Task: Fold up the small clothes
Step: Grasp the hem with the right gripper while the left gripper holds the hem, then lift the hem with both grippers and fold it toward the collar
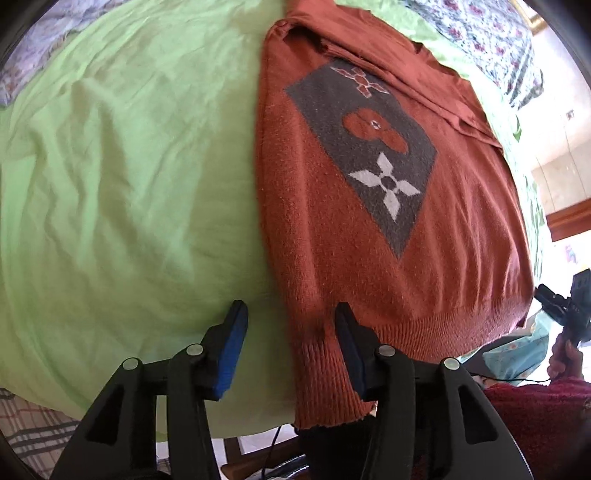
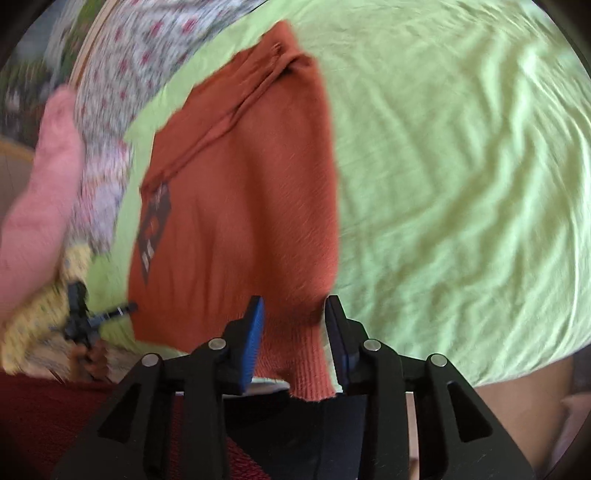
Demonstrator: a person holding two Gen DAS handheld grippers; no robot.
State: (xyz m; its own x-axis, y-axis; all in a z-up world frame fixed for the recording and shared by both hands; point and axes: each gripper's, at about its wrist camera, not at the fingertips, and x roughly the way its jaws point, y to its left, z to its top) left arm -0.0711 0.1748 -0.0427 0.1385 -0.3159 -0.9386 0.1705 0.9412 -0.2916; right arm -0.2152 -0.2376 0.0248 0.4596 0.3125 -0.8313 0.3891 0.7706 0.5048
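A bed in a wrinkled green sheet (image 1: 122,177) is carrying a rust sweater (image 1: 369,280) lying toward three o'clock.

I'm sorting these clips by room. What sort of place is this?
Most likely a bedroom in a home. A rust-orange sweater lies flat on a wide, soft surface covered by a wrinkled light green sheet, and a floral quilt is bunched along its far edge, as on a bed.

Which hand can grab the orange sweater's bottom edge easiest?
Probably both: the left gripper and right gripper each stand open over a corner of the sweater's ribbed hem.
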